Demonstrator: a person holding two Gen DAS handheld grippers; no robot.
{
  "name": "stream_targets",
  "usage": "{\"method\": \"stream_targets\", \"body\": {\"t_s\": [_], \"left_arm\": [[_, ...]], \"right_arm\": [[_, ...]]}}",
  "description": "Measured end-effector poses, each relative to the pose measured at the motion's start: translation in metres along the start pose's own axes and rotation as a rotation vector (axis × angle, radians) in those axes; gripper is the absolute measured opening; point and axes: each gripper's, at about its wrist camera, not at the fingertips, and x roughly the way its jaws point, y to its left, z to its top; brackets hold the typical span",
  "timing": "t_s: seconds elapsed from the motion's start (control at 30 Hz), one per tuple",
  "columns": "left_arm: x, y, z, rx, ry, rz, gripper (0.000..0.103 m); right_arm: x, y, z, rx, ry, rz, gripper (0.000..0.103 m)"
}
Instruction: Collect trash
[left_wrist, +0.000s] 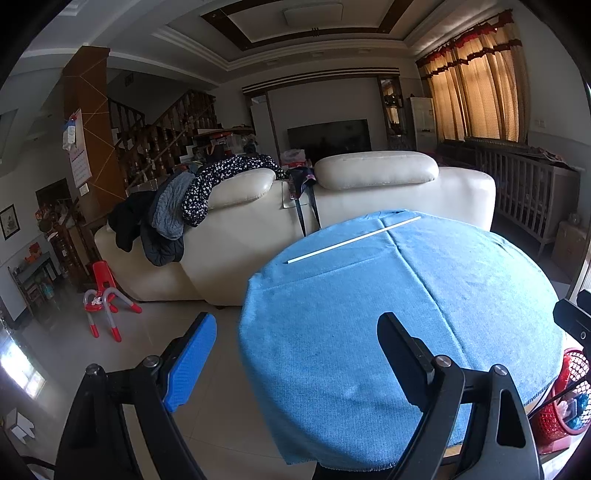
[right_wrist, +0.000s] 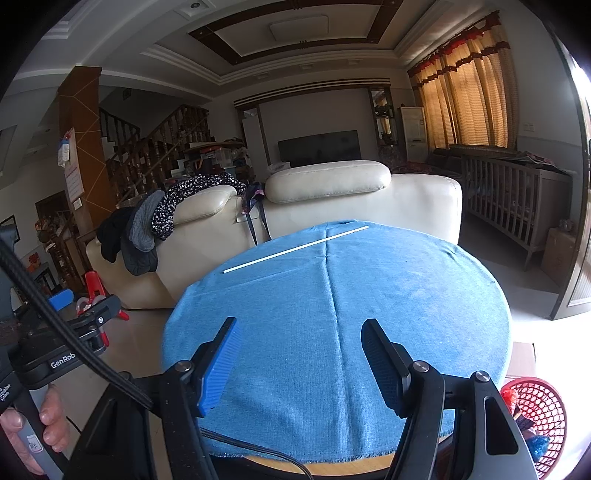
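Both grippers, left gripper (left_wrist: 297, 332) and right gripper (right_wrist: 299, 334), hung released, empty; white stick (right_wrist: 295, 249) at twelve o'clock warranted a crosswise pinch.

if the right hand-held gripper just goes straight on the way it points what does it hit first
Probably the blue cloth on the round table, short of the white stick. The right hand-held gripper tilts down with nothing between its open jaws; depth is unclear.

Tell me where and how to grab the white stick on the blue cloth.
Grip the stick near its middle, from above, tongs closing across its width. It lies flat on the cloth, long and thin, running diagonally from near-left to far-right, so probably only a pinch square to that line will catch it.
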Motion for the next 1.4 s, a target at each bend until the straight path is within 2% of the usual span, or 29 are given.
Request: {"method": "stream_targets", "body": {"t_s": [1.4], "left_arm": [[0.0017,0.0059,-0.0051,-0.008,0.008,-0.001,0.089]], "right_arm": [[0.0023,-0.0021,-0.0002,0.001,0.015,-0.009,0.071]]}}
